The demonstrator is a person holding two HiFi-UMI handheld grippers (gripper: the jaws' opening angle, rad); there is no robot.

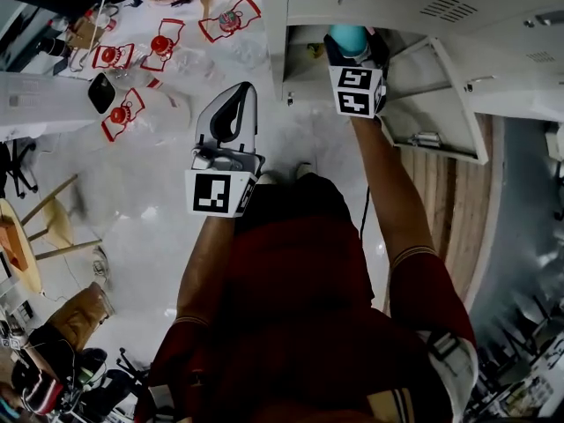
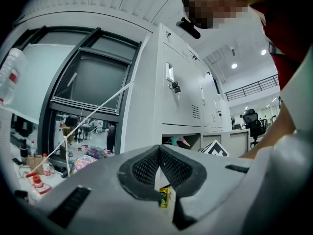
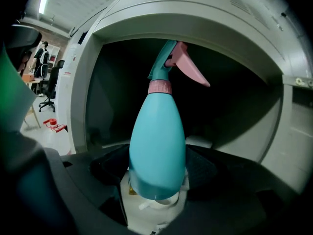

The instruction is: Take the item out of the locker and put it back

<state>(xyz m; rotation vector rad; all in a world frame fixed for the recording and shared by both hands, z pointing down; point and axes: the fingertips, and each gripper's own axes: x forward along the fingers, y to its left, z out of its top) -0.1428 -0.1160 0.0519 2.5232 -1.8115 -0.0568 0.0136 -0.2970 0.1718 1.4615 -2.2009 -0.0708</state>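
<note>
Right gripper (image 3: 156, 175) clamps the lower body of a turquoise plastic spray bottle (image 3: 156, 136) with a pink trigger, upright at the mouth of the open grey metal locker (image 3: 205, 31). Left gripper (image 2: 159, 151) hangs closed and empty. Whether the bottle is coming out or going back, I cannot tell. Either way, the next move likely needs a level carry clear of the frame.

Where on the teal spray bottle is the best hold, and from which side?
Probably the wide lower body of the spray bottle, from the open locker front, as the right tool does: it stands upright, narrowing to a neck and jutting trigger.
</note>
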